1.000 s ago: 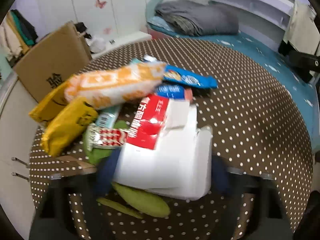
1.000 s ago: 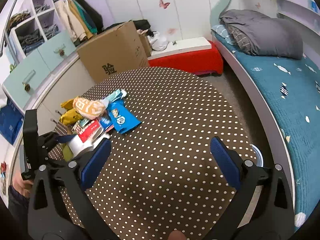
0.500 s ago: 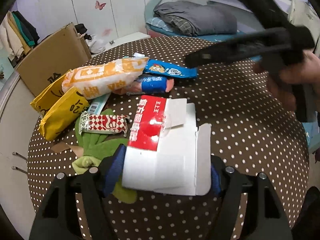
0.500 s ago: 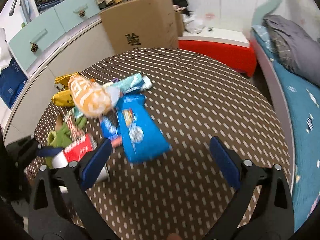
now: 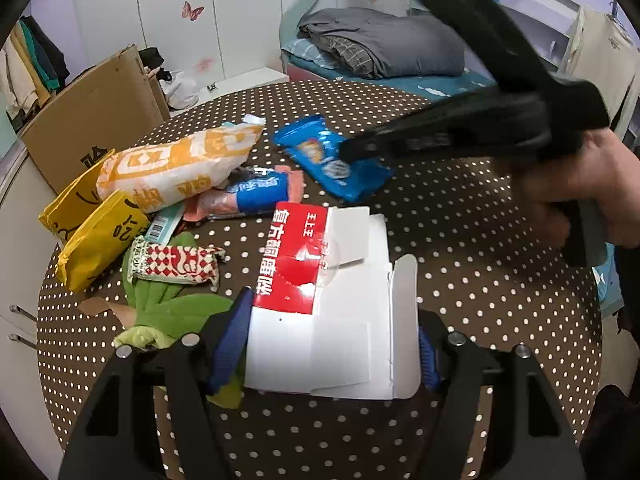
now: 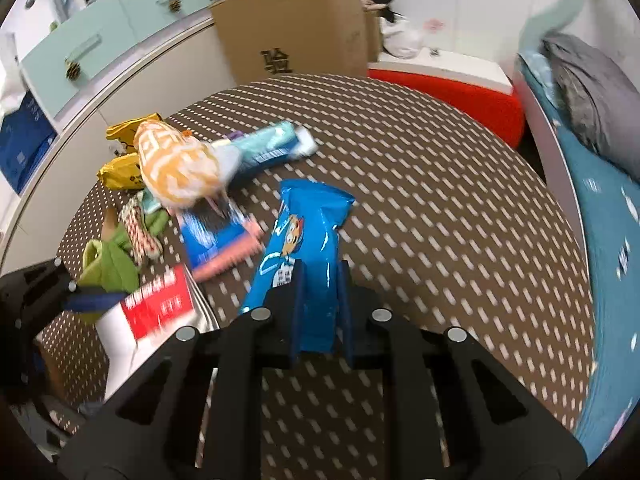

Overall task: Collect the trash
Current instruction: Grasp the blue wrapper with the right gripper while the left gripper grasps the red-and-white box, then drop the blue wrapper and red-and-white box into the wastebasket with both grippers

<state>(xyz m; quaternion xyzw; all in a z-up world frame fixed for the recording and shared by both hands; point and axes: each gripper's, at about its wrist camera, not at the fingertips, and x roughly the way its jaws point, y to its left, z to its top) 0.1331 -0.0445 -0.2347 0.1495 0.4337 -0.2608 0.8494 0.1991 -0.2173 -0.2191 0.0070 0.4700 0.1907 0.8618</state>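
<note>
A pile of trash lies on the round brown polka-dot table (image 5: 480,300). My left gripper (image 5: 328,336) is shut on a flattened white and red carton (image 5: 320,280), its blue pads (image 5: 230,340) pressing both side edges. A hand brings my right gripper (image 6: 320,276) in from the right, its jaws closing tight on the near end of a blue snack packet (image 6: 308,220). In the left wrist view the right gripper (image 5: 348,151) tip lies over that blue snack packet (image 5: 312,148).
Further trash sits left of the carton: an orange-white bag (image 5: 180,164), two yellow packets (image 5: 92,236), a red-white checked wrapper (image 5: 176,264), a green cloth (image 5: 168,308), a blue-pink wrapper (image 5: 256,192). A cardboard box (image 5: 92,120) and a bed (image 5: 380,48) stand beyond the table.
My right gripper came down over the blue snack packet and went from wide open to shut on it. The left gripper kept hold of the carton and shifted only a little.
</note>
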